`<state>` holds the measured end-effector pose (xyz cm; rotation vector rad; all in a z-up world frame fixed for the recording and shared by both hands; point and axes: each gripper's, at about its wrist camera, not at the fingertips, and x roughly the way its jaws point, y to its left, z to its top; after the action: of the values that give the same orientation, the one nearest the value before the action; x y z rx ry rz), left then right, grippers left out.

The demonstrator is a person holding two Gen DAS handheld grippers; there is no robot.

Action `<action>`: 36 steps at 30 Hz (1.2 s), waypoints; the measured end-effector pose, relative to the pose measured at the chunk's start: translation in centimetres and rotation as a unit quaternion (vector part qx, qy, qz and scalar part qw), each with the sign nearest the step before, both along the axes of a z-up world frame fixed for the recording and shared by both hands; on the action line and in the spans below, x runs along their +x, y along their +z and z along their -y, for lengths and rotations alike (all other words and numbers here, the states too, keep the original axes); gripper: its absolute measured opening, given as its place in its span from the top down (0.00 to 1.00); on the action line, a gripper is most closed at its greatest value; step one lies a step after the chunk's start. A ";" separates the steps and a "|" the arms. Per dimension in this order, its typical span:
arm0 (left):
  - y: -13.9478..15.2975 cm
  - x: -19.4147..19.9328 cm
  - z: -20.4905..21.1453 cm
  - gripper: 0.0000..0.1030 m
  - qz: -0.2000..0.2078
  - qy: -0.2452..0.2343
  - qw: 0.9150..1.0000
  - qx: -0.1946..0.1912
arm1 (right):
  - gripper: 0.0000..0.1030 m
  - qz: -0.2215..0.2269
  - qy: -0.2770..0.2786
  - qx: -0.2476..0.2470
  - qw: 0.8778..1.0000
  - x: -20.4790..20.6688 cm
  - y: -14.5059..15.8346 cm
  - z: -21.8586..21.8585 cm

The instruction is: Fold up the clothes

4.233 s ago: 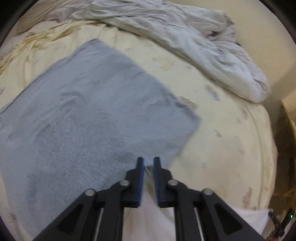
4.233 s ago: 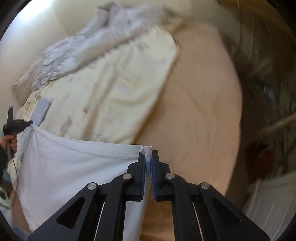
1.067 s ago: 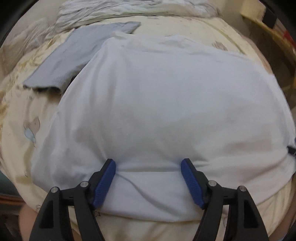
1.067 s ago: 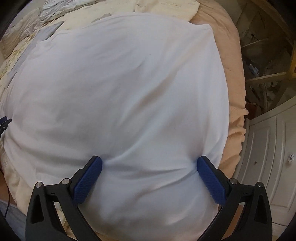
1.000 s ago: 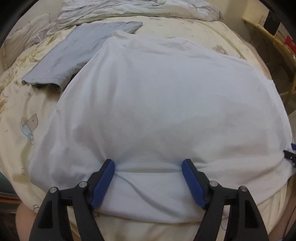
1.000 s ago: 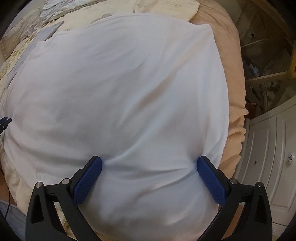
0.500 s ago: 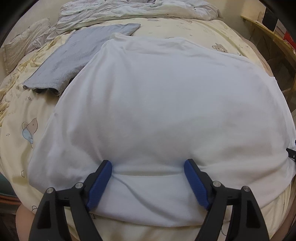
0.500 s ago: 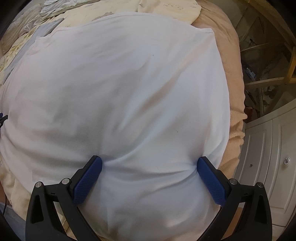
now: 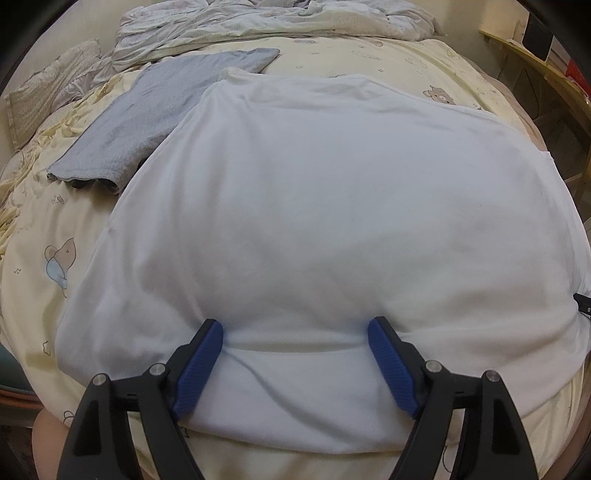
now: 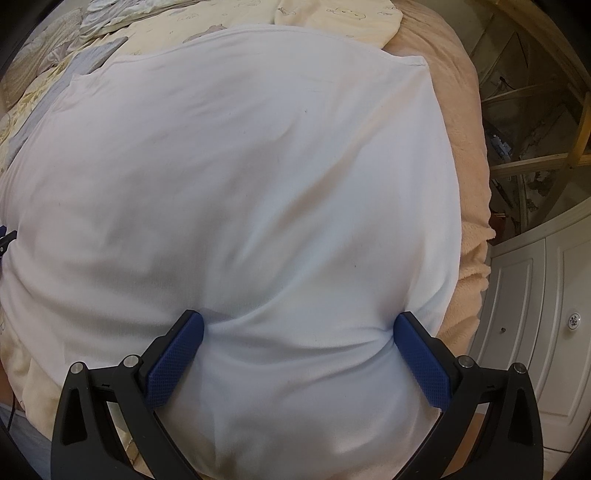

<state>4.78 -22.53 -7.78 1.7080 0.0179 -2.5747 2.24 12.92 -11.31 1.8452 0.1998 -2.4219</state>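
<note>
White garment: we see the white shirt spread flat across the bed, its near hem at the bed's front edge.
Left gripper: our left gripper stands wide, blue fingertips pressing down onto the cloth near the hem, nothing pinched.
Right gripper: our right gripper is spread wide too, tips dimpling the fabric, no grip.
Grey towel: a folded grey towel lies beyond, its edge tucked under the shirt's far left corner.
Bedding: a crumpled quilt sits at the head.
Right side: a white cabinet stands beside the bed.
</note>
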 end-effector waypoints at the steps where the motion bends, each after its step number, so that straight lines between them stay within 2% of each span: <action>1: 0.0 -0.1 -0.1 0.21 0.000 0.000 1.000 -0.001 | 0.00 0.000 0.000 0.000 1.000 -0.4 -0.2 0.7; 6: -0.4 -0.7 1.2 0.21 0.000 -0.005 1.000 -0.002 | 0.00 0.000 0.000 0.000 1.000 -0.6 -0.3 0.9; 11: -1.5 -3.0 -0.1 0.21 0.000 -0.005 1.000 -0.002 | 0.00 -0.001 0.000 0.001 1.000 -0.6 -0.4 1.0; 18: -1.8 -3.7 -0.7 0.21 -0.001 -0.003 1.000 -0.003 | 0.00 -0.001 -0.002 0.002 1.000 0.0 0.0 1.6; 23: -1.8 -3.9 -1.0 0.21 -0.003 -0.001 1.000 -0.006 | 0.00 -0.001 -0.001 0.003 1.000 -1.3 -1.0 1.1; 24: -1.8 -3.9 -1.1 0.21 -0.003 -0.001 1.000 -0.007 | 0.00 -0.001 -0.001 0.003 1.000 -2.7 -1.9 1.3; 27: -0.5 -3.6 -0.7 0.21 0.008 -0.018 1.000 -0.008 | 0.00 0.020 -0.001 -0.011 1.000 -3.8 -2.0 0.9; 29: 2.1 -4.1 -0.5 0.21 -0.010 -0.046 0.999 -0.008 | 0.01 0.021 0.015 -0.027 0.999 -4.3 -0.9 0.4; 31: 5.6 -4.3 -0.3 0.21 -0.053 -0.086 0.994 -0.038 | 0.03 -0.060 0.063 -0.030 0.996 -3.6 3.0 0.1; 32: 7.0 -4.3 -0.3 0.21 -0.069 -0.113 0.990 -0.055 | 0.03 -0.085 0.087 -0.033 0.992 -3.2 4.5 0.1; 34: 8.8 -3.4 -0.1 0.21 -0.085 -0.172 0.977 -0.089 | 0.03 -0.119 0.136 -0.027 0.983 -2.0 6.9 0.3; 36: 9.0 -2.5 -0.3 0.21 -0.100 -0.232 0.959 -0.131 | 0.03 -0.149 0.191 0.008 0.970 -0.2 8.4 1.0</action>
<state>2.25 -22.26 1.23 1.4900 -0.7676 -2.8826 2.01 11.90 -2.93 1.2869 0.5412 -2.4028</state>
